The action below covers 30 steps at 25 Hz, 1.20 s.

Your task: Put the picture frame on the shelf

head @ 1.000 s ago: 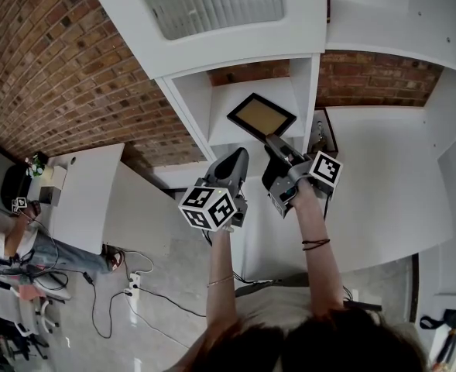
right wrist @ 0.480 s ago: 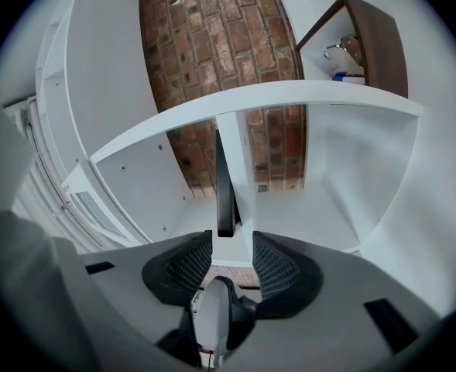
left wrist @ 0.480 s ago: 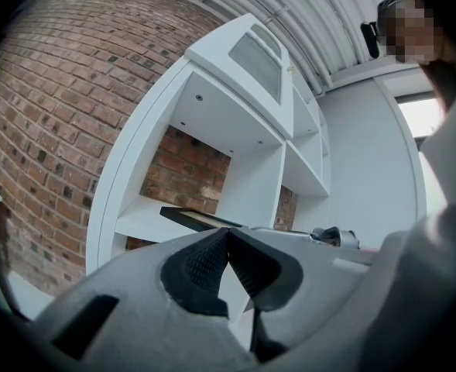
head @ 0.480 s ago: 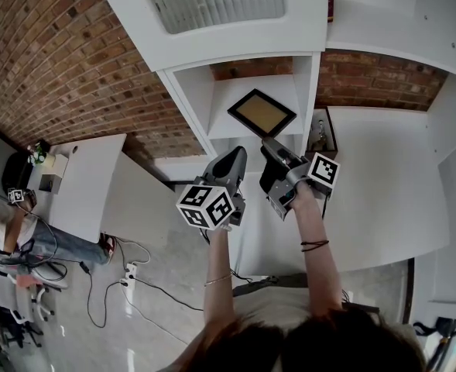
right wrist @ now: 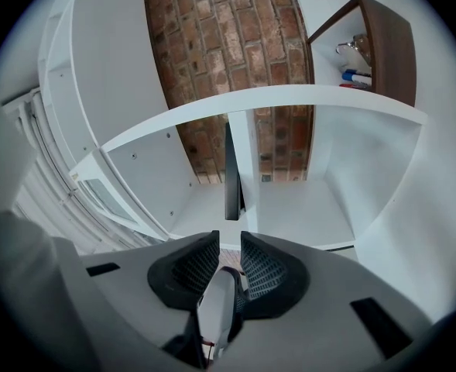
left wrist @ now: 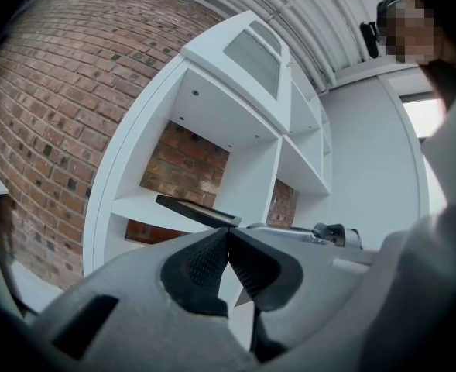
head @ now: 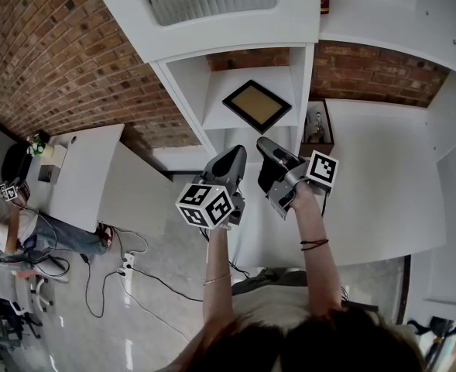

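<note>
Straight ahead, a brick wall (head: 57, 60) with a white shelf (head: 235, 29) in front of it. Off to the left, a white desk (head: 84, 184).

Flat on the board of the shelf's middle compartment, face up: the picture frame (head: 258, 105), black-bordered, tan in the centre. Turned like a diamond in the head view, with one corner aimed back at the person and the opposite corner at the brick behind. Close to square, so the long axis is hard to call; perhaps running from upper left to lower right in that view. Seen edge-on as a thin dark bar from both gripper views.

Just ahead of the right hand-held gripper (head: 265, 142), clear of its tips and not touching them. Jaws there a little apart, having just been closing, with nothing between them. Beside it, slightly further from the frame, the left hand-held gripper (head: 238, 152), jaws pressed together on nothing.

Right of the compartment, a small brown box (head: 326, 118) holding a few objects too small to identify. Underside of the frame hidden.
</note>
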### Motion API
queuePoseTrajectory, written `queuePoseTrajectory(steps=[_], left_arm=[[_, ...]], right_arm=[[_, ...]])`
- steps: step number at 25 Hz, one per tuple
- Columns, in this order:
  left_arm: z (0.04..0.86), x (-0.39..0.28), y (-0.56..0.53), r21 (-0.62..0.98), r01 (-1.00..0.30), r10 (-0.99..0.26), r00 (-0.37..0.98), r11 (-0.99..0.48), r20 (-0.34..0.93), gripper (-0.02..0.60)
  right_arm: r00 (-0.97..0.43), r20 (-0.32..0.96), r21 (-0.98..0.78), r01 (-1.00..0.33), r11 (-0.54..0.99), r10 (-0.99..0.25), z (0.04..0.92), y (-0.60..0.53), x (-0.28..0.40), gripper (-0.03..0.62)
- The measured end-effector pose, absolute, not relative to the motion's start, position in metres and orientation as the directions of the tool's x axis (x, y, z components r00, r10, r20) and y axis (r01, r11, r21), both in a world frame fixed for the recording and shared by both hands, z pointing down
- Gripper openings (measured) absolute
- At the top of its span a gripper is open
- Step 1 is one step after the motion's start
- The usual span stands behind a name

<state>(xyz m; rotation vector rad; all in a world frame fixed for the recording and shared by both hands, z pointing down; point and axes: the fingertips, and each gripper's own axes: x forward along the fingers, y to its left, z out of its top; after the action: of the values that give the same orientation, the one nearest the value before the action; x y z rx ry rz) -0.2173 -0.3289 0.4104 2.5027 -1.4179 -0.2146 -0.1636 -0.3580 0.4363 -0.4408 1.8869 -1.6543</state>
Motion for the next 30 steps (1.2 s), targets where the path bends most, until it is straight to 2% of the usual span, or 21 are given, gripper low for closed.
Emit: queuePoseTrajectory(steps=[11, 30], left_arm=[[0.414, -0.209, -0.314, 0.301, -0.825, -0.863, 0.505, -0.479, 0.011, 0.011], [0.405, -0.2, -0.306, 0.282, -0.83, -0.865, 0.502, -0.482, -0.001, 0.011]], right_arm=[[-0.777, -0.221, -0.975, 0.152, 0.165, -0.59, 0.436, -0.345, -0.156, 0.043], [-0.782, -0.231, -0.972, 0.157, 0.175, -0.579, 0.427, -0.339, -0.148, 0.009]])
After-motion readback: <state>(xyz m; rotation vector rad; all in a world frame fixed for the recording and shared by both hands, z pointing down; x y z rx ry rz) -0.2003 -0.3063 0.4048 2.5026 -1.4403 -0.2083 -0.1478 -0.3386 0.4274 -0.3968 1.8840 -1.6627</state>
